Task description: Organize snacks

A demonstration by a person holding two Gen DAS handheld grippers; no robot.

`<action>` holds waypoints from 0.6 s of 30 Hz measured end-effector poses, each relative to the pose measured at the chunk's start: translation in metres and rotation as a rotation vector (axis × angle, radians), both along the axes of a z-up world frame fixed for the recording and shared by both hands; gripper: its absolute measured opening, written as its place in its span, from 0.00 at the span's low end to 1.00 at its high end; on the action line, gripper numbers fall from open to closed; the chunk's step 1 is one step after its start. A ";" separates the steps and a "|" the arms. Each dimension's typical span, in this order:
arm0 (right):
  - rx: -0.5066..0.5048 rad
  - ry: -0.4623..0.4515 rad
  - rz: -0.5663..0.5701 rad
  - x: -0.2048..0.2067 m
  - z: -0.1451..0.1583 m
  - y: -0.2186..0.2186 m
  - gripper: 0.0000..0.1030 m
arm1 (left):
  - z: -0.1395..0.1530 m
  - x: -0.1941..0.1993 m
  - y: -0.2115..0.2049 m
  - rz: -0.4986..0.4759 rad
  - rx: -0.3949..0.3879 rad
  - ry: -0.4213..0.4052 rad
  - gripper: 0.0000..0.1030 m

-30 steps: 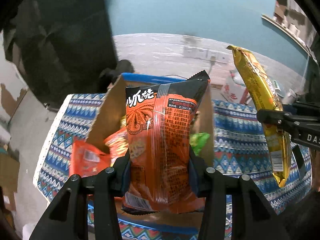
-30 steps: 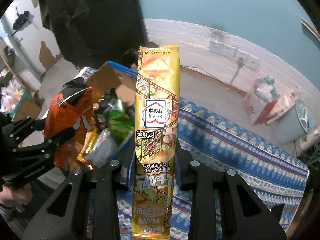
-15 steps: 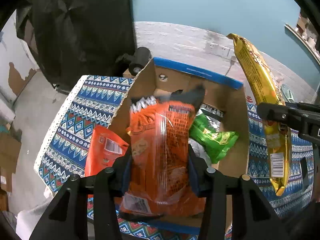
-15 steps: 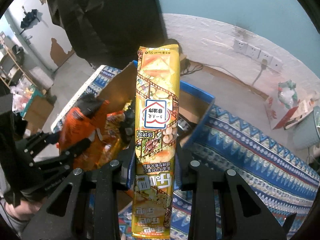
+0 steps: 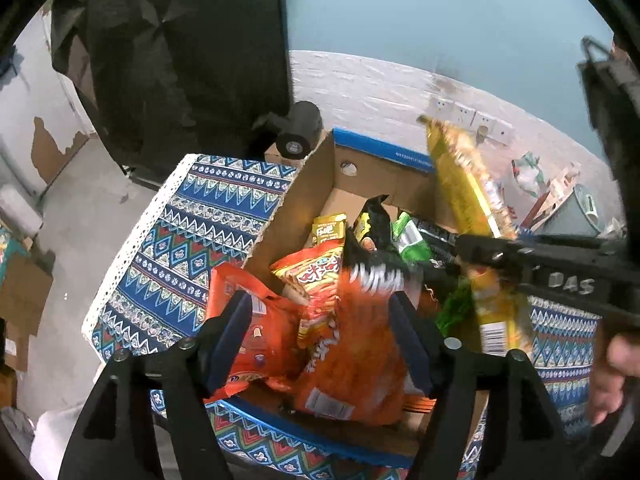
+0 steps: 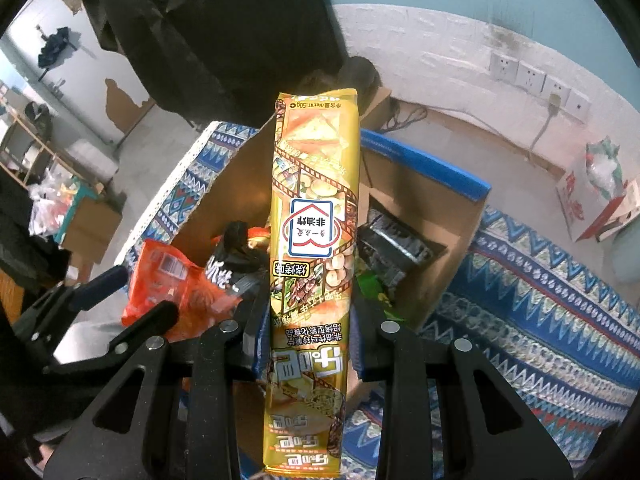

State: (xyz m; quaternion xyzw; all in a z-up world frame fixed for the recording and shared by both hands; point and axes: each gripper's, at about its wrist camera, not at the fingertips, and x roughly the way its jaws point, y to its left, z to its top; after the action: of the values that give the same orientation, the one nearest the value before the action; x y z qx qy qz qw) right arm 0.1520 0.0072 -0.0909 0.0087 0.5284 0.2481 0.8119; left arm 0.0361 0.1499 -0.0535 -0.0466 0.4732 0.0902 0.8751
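Note:
A cardboard box with a blue rim stands on the patterned cloth and holds several snack packs. My left gripper is open above its near end. The orange-and-black snack bag is blurred between the spread fingers, dropping into the box; it also shows in the right wrist view. My right gripper is shut on a long yellow snack pack, held upright over the box. The same yellow pack shows at the right of the left wrist view.
The table has a blue patterned cloth with a white lace edge at the left. A black cylinder sits behind the box. A dark curtain hangs behind. A white wall with sockets and floor clutter are at the right.
My left gripper has opened and let go of the orange-and-black bag, which falls into the box. Both grippers have moved nearer over the box; the yellow pack is still held.

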 end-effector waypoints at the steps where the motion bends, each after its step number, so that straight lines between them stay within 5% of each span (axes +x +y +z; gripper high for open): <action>1: 0.001 0.006 -0.001 0.001 -0.002 0.001 0.29 | 0.001 0.000 0.001 0.002 0.000 -0.002 0.72; 11: 0.048 0.030 -0.029 0.009 -0.004 -0.002 0.42 | 0.006 -0.003 -0.001 -0.001 0.003 0.003 0.74; 18: 0.045 -0.024 -0.047 -0.001 0.018 -0.014 0.64 | 0.016 -0.008 -0.011 -0.026 0.022 -0.009 0.78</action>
State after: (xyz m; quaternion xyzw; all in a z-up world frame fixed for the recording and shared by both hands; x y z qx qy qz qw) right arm 0.1513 -0.0067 -0.0732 0.0365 0.5126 0.2408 0.8233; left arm 0.0284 0.1389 -0.0375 -0.0312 0.4687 0.0836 0.8788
